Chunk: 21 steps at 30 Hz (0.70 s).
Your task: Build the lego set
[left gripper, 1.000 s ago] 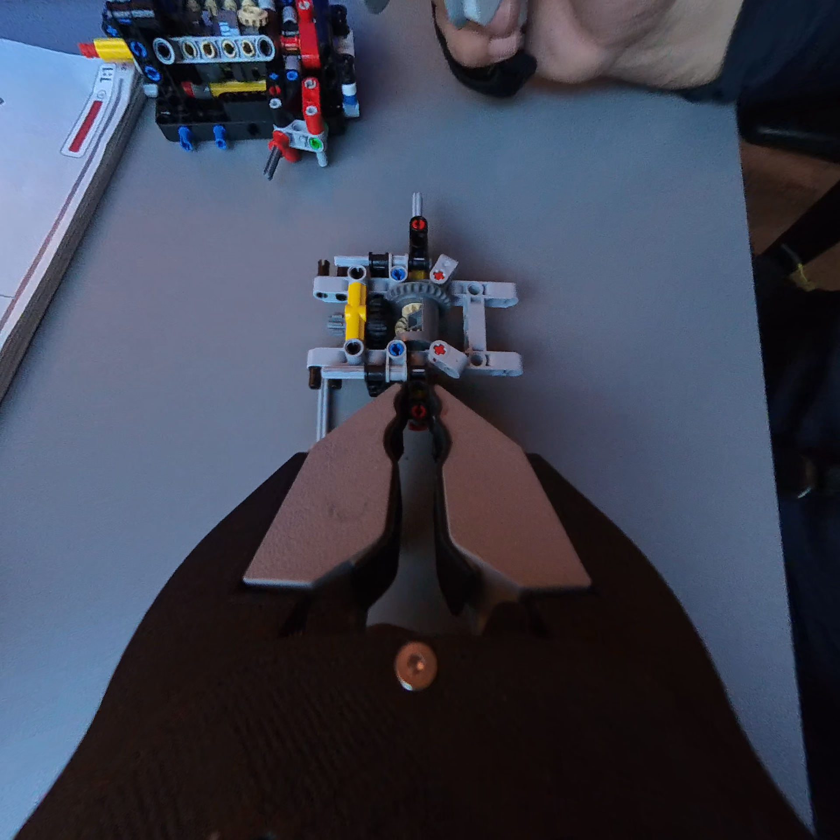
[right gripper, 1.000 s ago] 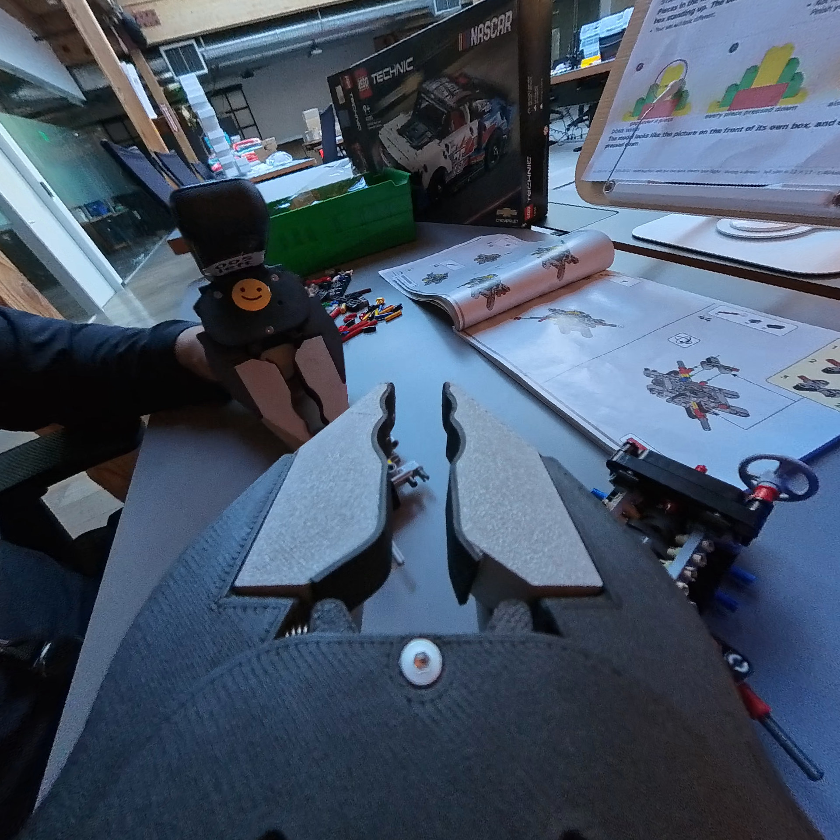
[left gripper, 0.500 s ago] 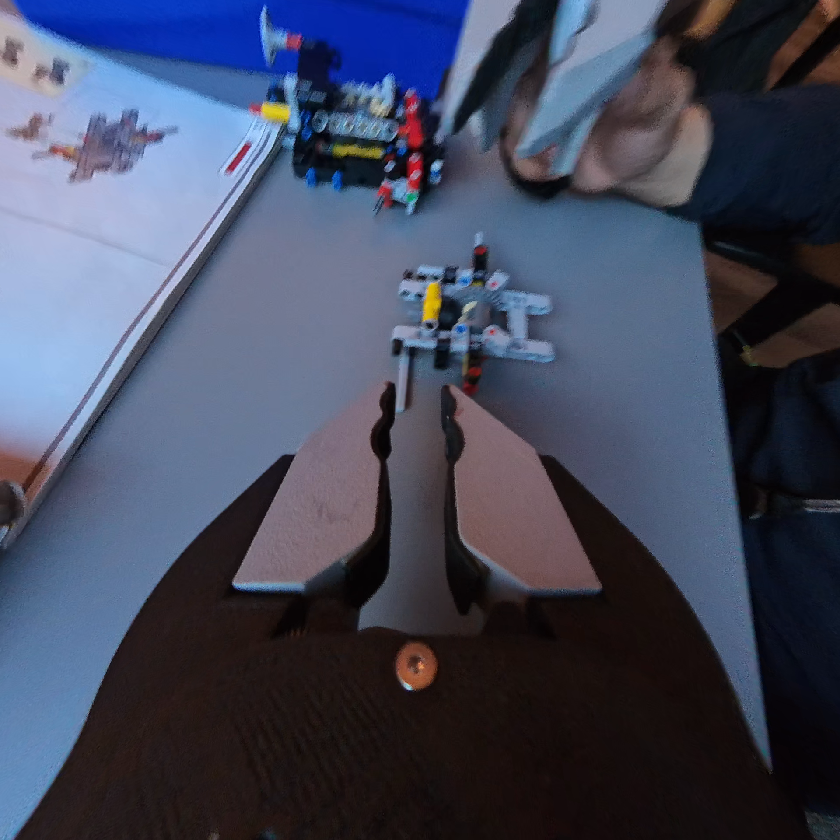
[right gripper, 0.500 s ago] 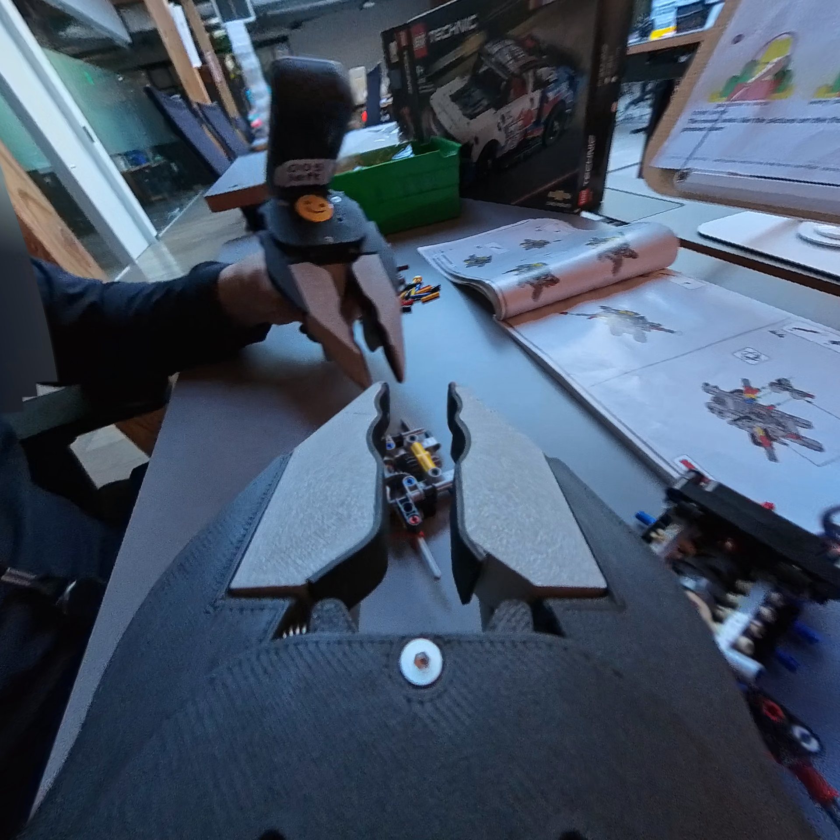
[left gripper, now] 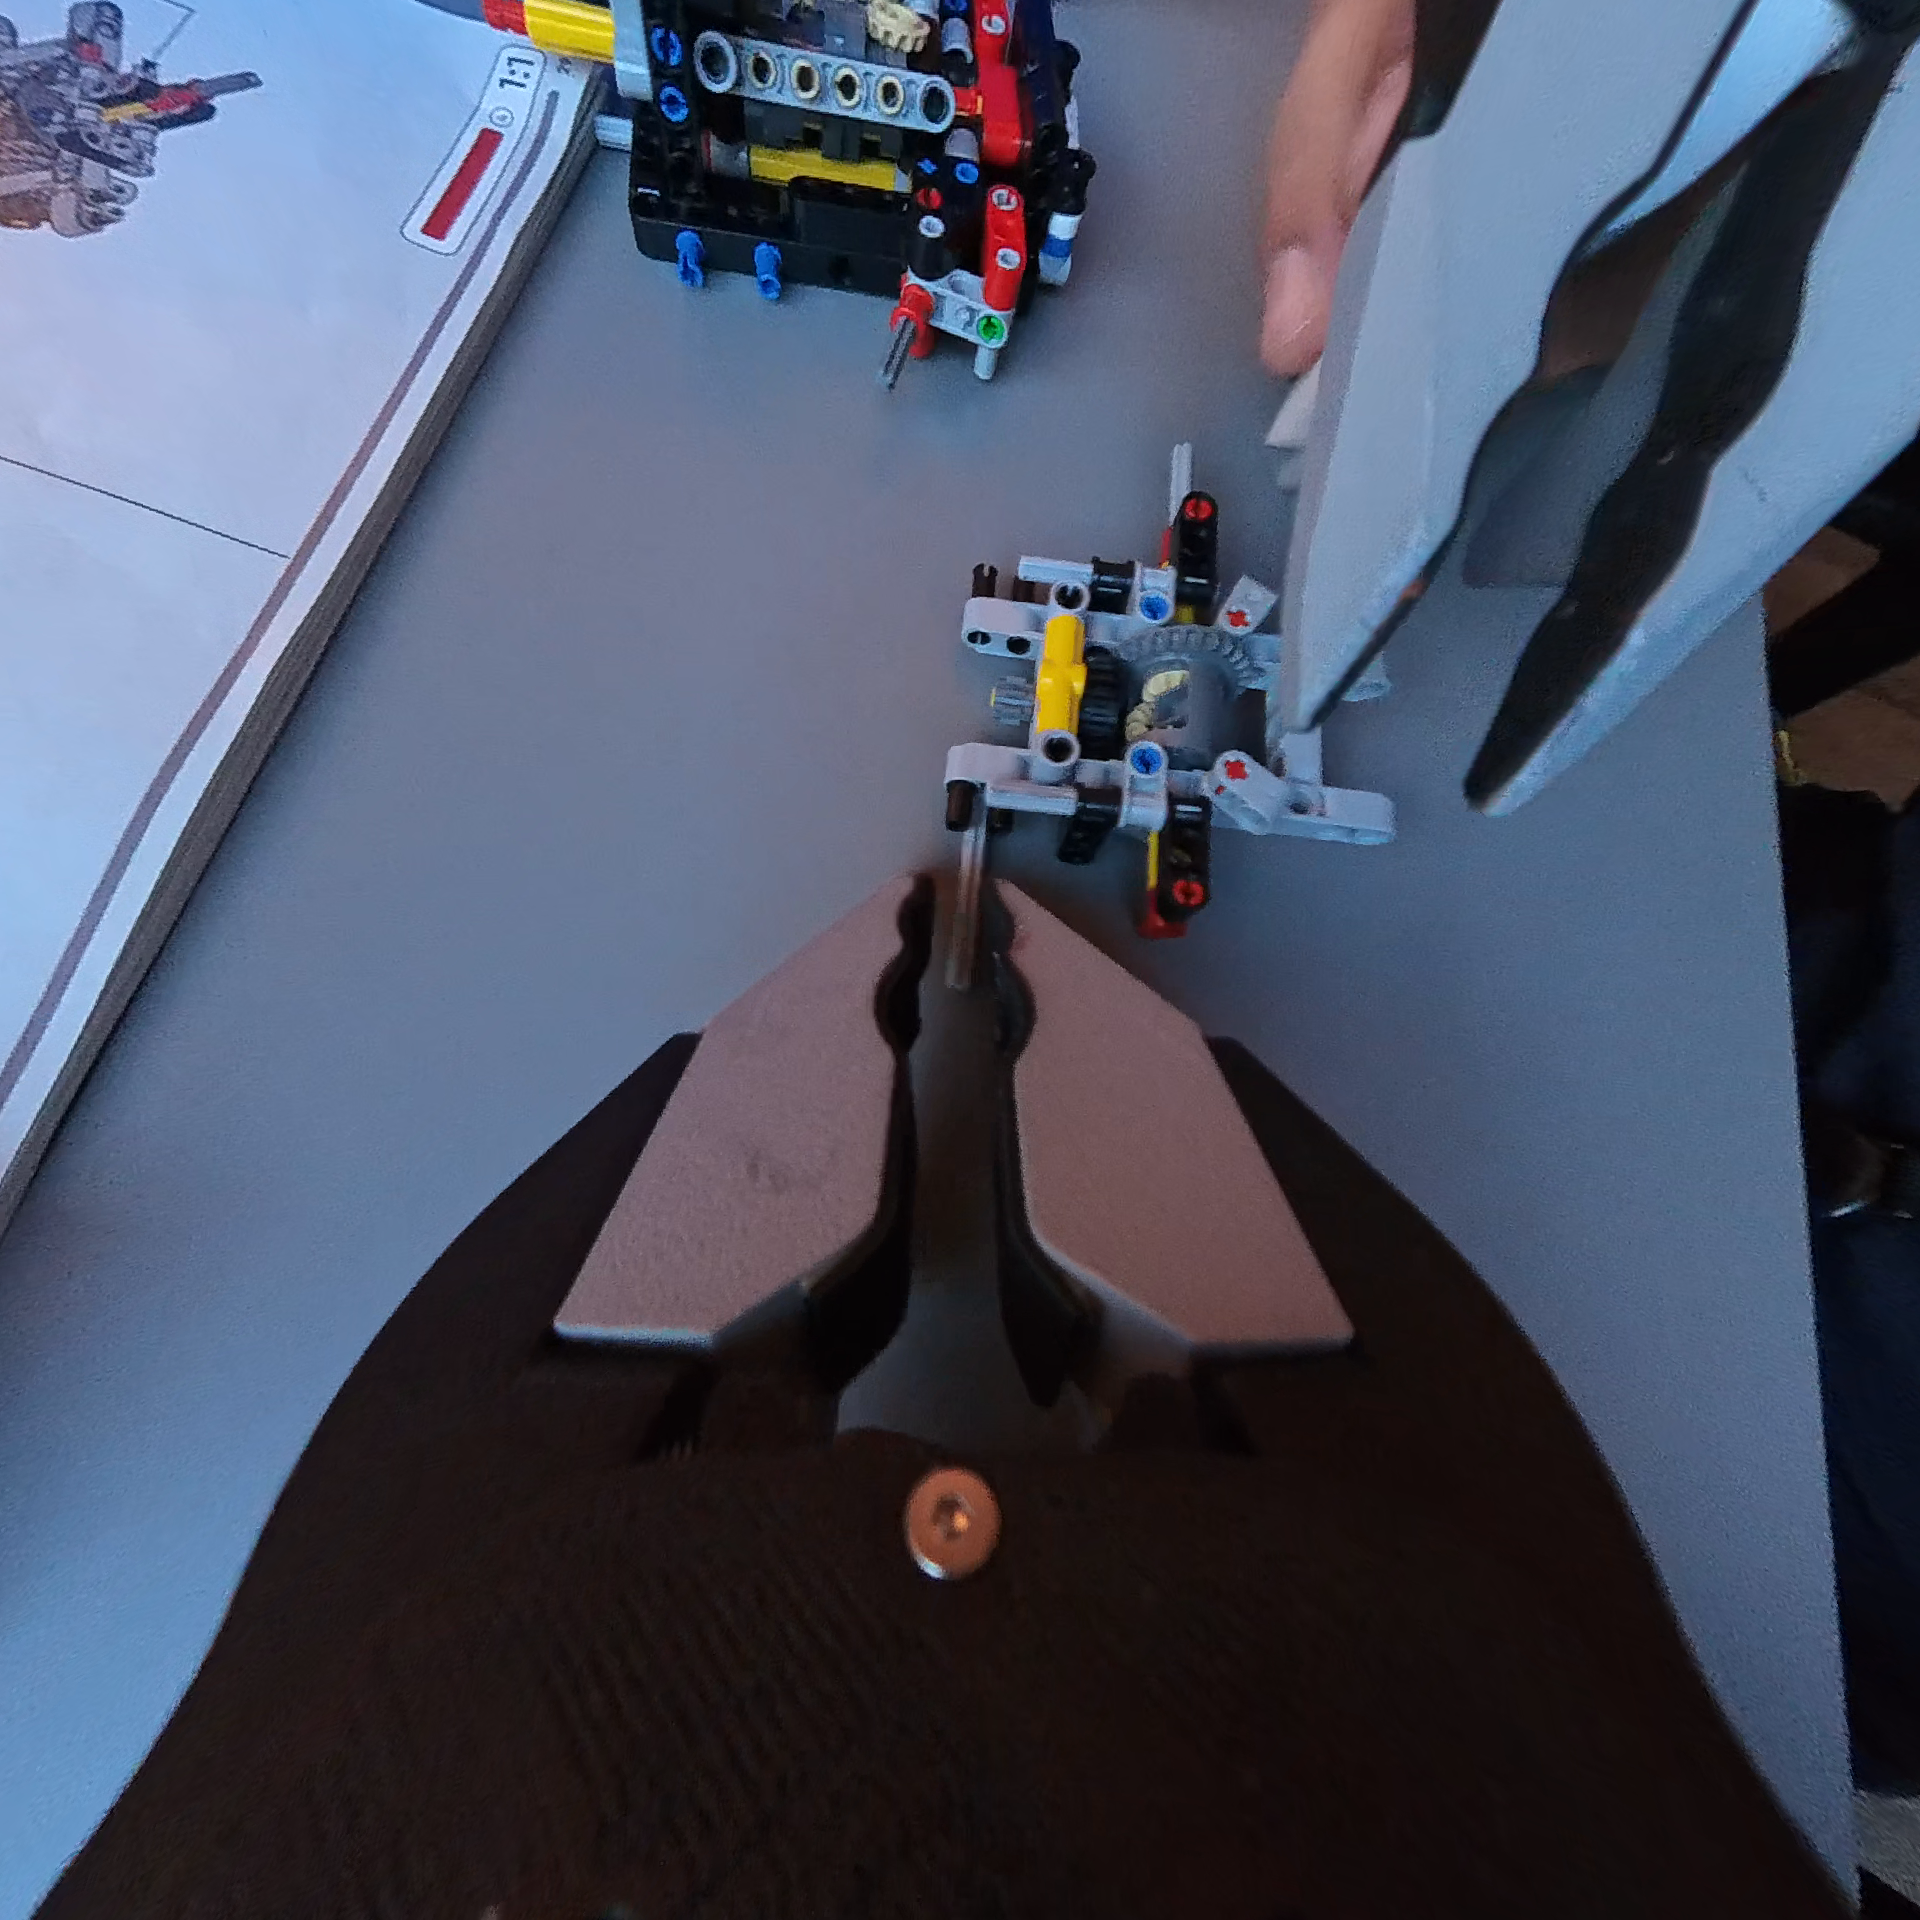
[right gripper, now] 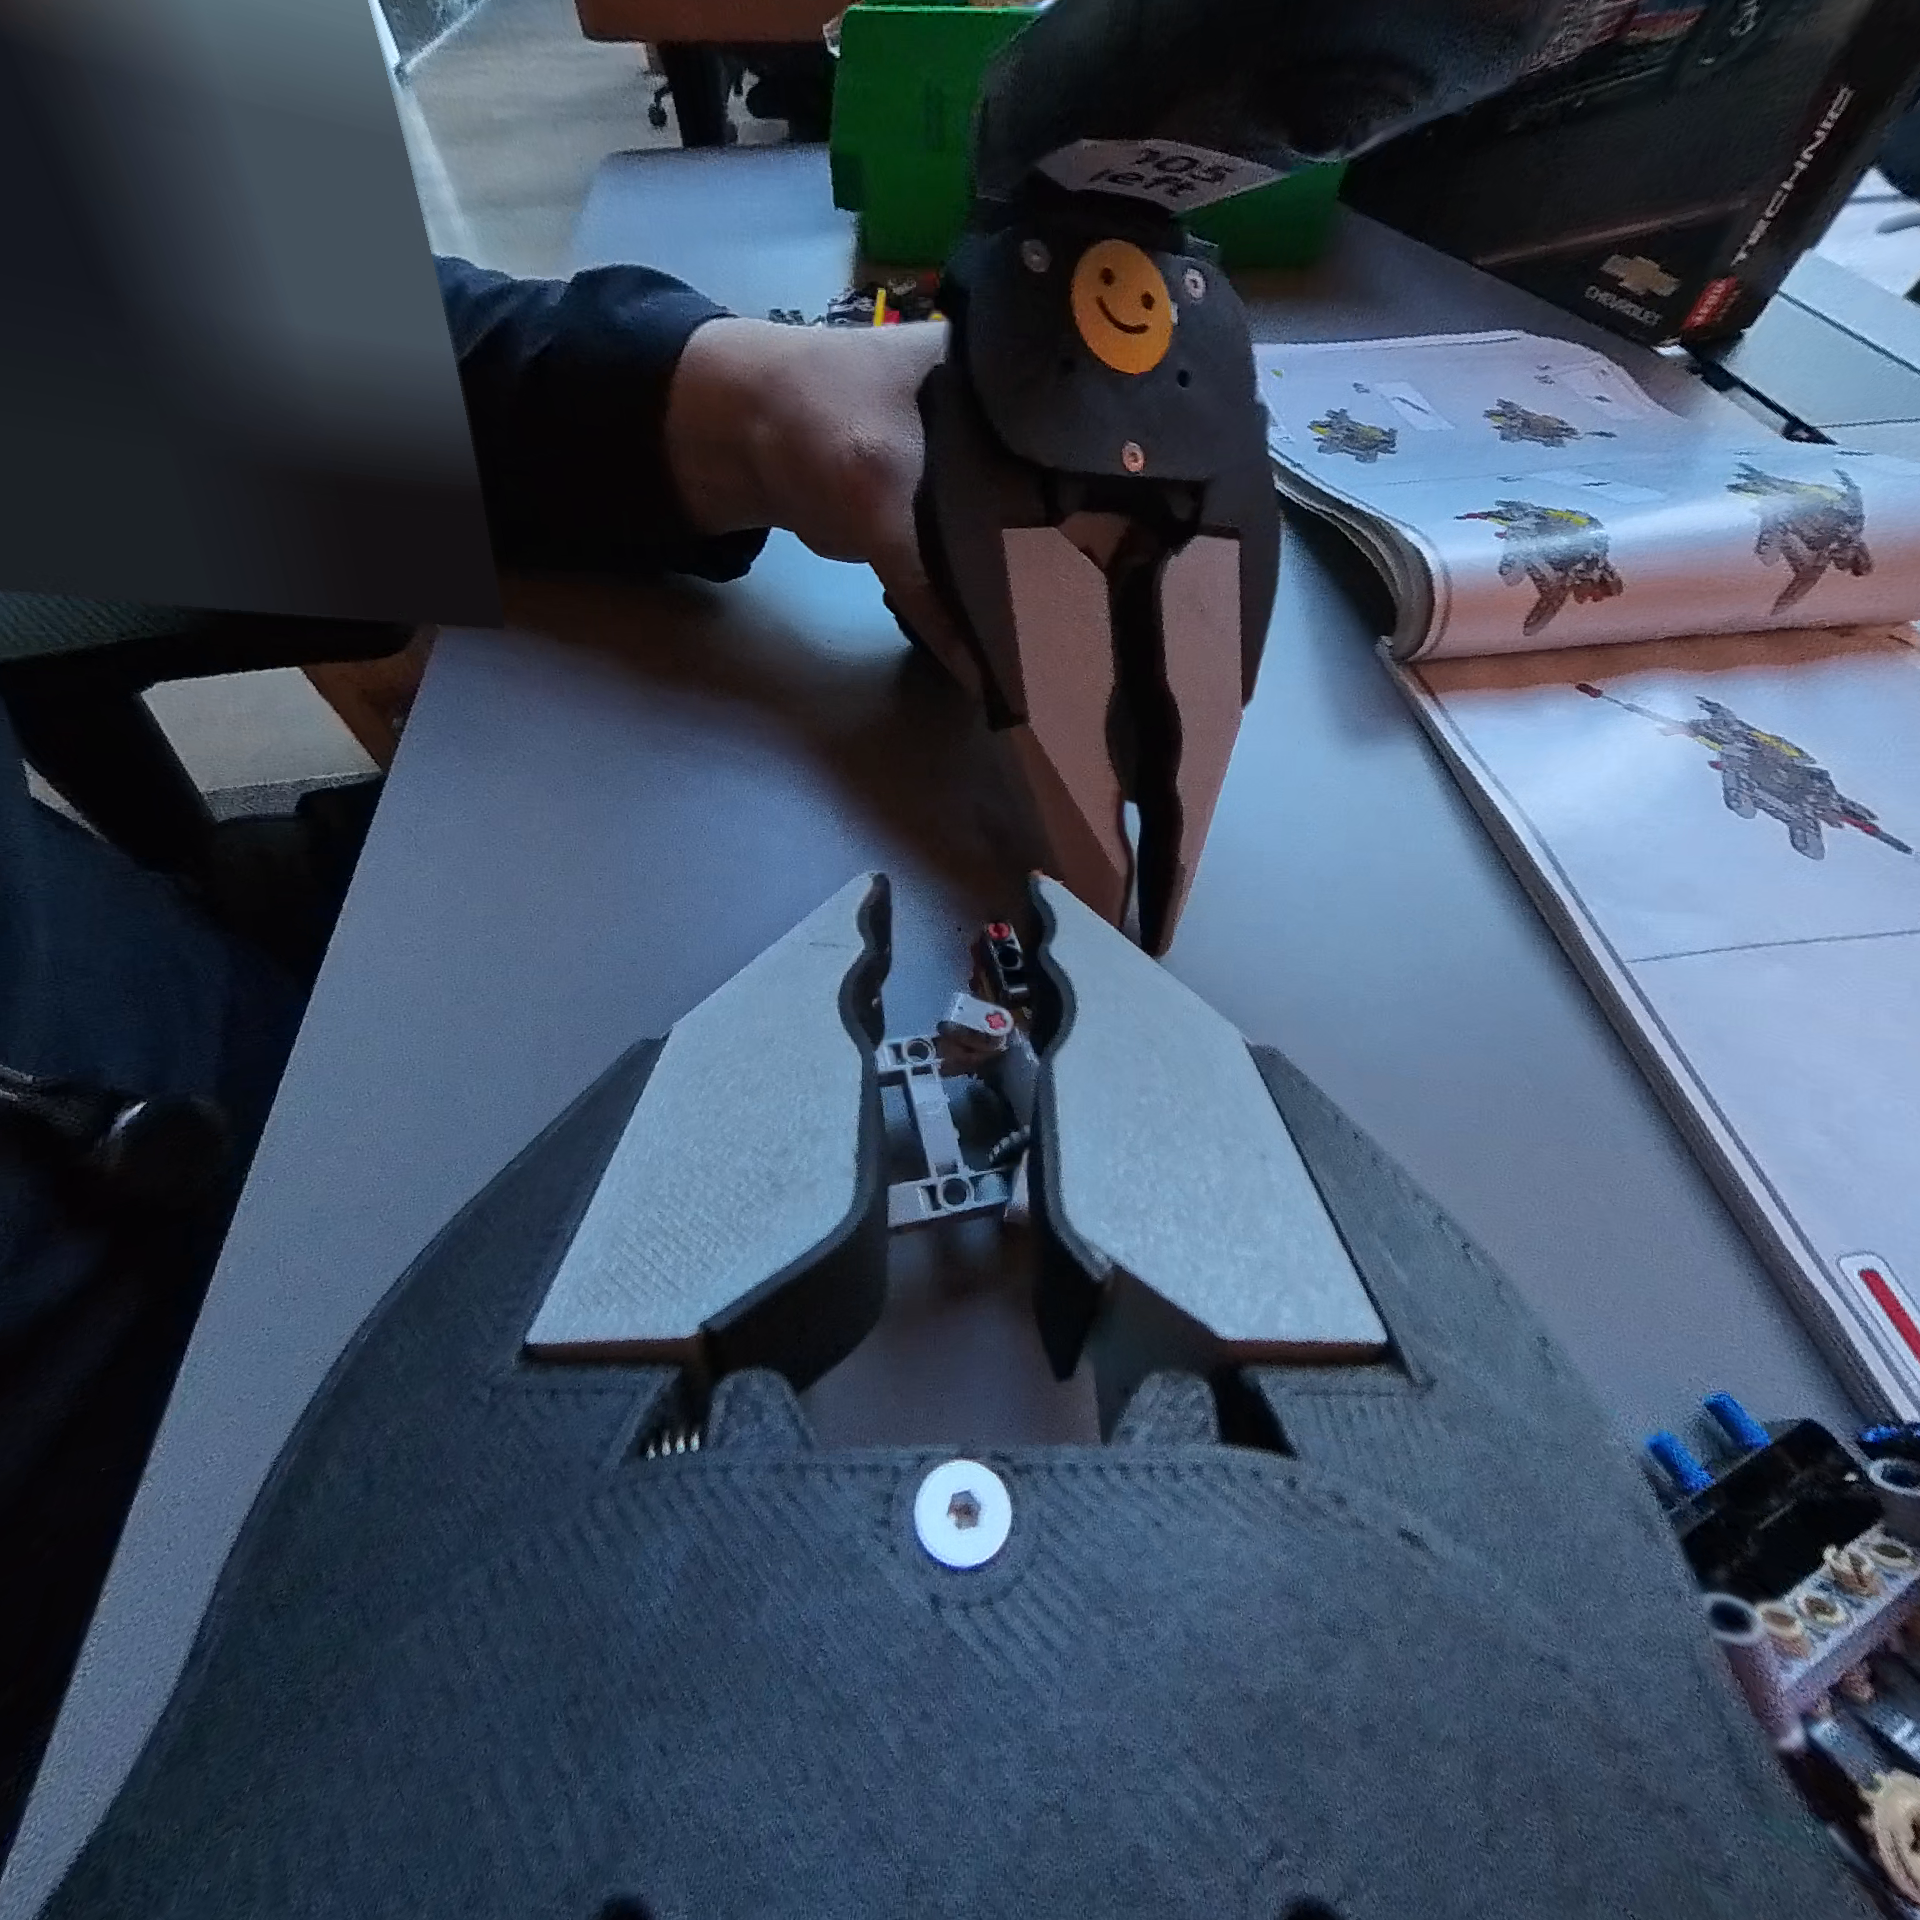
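Note:
A small grey brick assembly (left gripper: 1132,696) with a yellow piece and gears lies on the grey table (left gripper: 623,727). A thin grey axle (left gripper: 966,914) sticks out of its near left corner. My left gripper (left gripper: 961,894) is shut on that axle at the fingertips. The right wrist view shows it (right gripper: 1132,925) with its tips down on the table, nearly together. My right gripper (right gripper: 956,899) is open. It straddles the far end of the assembly's frame (right gripper: 945,1132) without pressing on it. In the left wrist view it (left gripper: 1397,758) hangs over the assembly's right end.
A larger black, red and grey build (left gripper: 842,156) stands beyond the assembly, near my right gripper's side (right gripper: 1808,1558). An open instruction booklet (left gripper: 208,416) lies to the left. A green bin (right gripper: 904,125), a dark box (right gripper: 1662,156) and loose parts (right gripper: 873,301) sit farther back. There is about 7 cm between the tips of the two grippers.
My left gripper let go of the black and red end piece, opened, shifted left and shut on the grey axle. My right gripper came down from above over the assembly's end.

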{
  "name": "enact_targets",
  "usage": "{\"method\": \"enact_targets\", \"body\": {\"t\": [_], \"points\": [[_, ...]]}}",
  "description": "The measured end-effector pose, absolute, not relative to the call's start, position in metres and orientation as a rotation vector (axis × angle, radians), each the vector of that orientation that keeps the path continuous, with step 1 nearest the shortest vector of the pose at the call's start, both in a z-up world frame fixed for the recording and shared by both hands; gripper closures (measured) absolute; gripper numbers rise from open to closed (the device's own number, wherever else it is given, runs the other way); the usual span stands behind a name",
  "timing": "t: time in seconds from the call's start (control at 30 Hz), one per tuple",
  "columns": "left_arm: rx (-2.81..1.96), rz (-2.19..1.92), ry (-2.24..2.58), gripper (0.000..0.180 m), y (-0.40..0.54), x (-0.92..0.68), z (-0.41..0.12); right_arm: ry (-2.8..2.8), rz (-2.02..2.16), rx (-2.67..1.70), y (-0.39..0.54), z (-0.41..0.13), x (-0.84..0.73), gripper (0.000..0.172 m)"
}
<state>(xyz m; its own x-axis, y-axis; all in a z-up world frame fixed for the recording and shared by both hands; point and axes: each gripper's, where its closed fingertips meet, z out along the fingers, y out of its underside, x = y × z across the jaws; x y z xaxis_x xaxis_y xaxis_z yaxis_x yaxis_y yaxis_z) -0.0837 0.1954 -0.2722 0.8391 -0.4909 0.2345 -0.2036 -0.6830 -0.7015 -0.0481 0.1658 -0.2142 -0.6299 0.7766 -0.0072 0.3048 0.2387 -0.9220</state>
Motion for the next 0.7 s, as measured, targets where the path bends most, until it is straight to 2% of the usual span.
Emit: {"method": "enact_targets", "body": {"t": [0.03, 0.33, 0.57, 0.7], "points": [[-2.318, -0.557, 0.514, 0.179, 0.195, -0.082, -0.273, -2.072, 1.367, -0.982, 0.164, -0.215, -0.049, 0.15], [-2.334, -0.523, 0.543, 0.18, 0.167, -0.105, -0.271, -2.183, 1.127, -0.944, 0.171, -0.226, -0.068, 0.15], [-2.192, -0.602, 0.515, 0.18, 0.16, -0.104, -0.231, -2.226, 1.016, -0.931, 0.169, -0.231, -0.088, 0.15], [-2.187, -0.593, 0.563, 0.18, 0.158, -0.095, -0.229, -2.23, 0.98, -0.857, 0.161, -0.231, -0.09, 0.16]]}}
